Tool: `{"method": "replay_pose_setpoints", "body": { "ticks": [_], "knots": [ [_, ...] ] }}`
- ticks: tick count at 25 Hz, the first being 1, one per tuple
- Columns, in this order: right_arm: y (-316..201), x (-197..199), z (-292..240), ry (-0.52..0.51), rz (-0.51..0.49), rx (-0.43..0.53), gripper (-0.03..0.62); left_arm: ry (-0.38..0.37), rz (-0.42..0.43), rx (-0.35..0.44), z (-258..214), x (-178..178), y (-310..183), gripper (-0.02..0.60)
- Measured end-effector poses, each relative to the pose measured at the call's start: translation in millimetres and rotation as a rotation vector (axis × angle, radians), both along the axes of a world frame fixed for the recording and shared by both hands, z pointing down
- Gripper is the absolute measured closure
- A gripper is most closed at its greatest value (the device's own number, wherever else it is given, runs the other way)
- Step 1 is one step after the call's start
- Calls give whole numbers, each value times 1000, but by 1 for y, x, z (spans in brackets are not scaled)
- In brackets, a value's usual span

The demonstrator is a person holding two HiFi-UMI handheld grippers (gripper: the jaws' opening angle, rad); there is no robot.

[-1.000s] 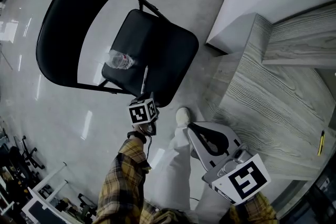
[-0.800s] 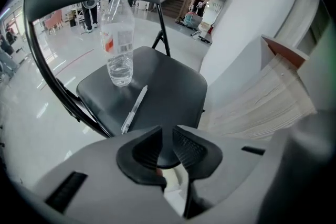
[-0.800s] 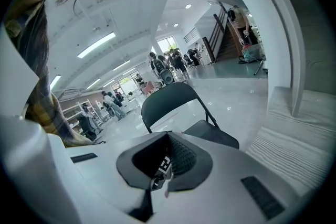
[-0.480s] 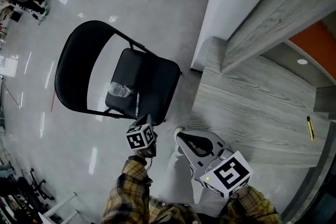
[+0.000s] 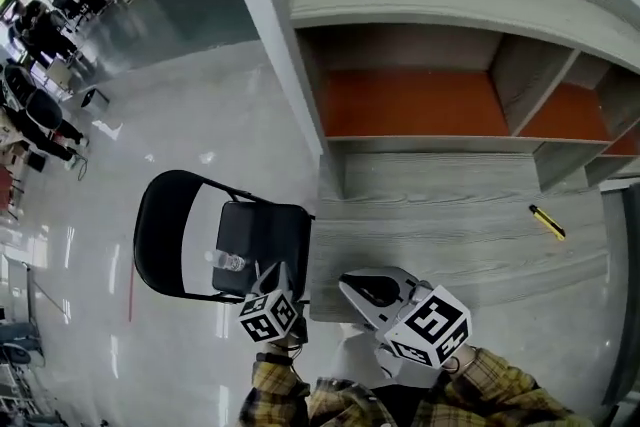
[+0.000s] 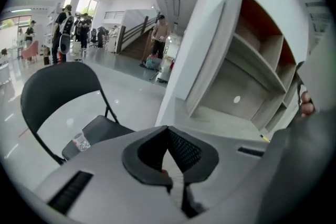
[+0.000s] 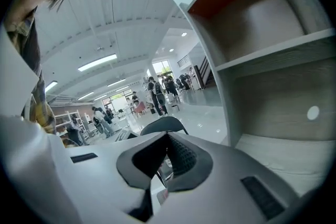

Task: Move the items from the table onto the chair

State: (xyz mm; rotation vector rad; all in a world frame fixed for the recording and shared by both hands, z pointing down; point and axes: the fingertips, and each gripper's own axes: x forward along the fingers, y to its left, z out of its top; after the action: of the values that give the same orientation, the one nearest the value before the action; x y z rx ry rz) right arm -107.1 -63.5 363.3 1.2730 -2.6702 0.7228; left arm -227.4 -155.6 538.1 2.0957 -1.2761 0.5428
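Left gripper point(image 6: 169, 135) was closed, its ribbed pads pressed together with nothing between them, and it hung over the near edge of the black folding chair point(image 5: 165, 233). Right gripper point(image 7: 167, 136) was likewise closed and empty, held just beside the left one at the near edge of the grey wood-grain table point(image 5: 450, 215).

On the chair's seat sat a clear plastic bottle point(image 5: 228, 262), on the side toward the backrest; whether it held any liquid could not be made out. A slim yellow-and-black item point(image 5: 547, 222), pen-like, lay on the table toward its far right, well apart from both grippers. Behind the table rose a shelf unit point(image 5: 410, 100) with open compartments backed in orange. People point(image 5: 40, 25) stood and sat far off across the glossy floor.
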Motion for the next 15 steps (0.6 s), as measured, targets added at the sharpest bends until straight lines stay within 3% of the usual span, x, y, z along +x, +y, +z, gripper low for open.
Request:
{"method": "replay_pose_setpoints", "body": {
  "ticks": [4,7,11,15],
  "knots": [
    [26,67,-22,21,29,28,577,89,83,78,-74,87,21,577],
    [52,122,-37,45,64,62,577,107,180,135,-115,155,57,577],
    [84,208,-58,60,157,117,577,128,330,214,-159,254,99,577],
    [126,285,-57,71,262,100,577,189,425,238,-183,338,150,577]
  ]
}}
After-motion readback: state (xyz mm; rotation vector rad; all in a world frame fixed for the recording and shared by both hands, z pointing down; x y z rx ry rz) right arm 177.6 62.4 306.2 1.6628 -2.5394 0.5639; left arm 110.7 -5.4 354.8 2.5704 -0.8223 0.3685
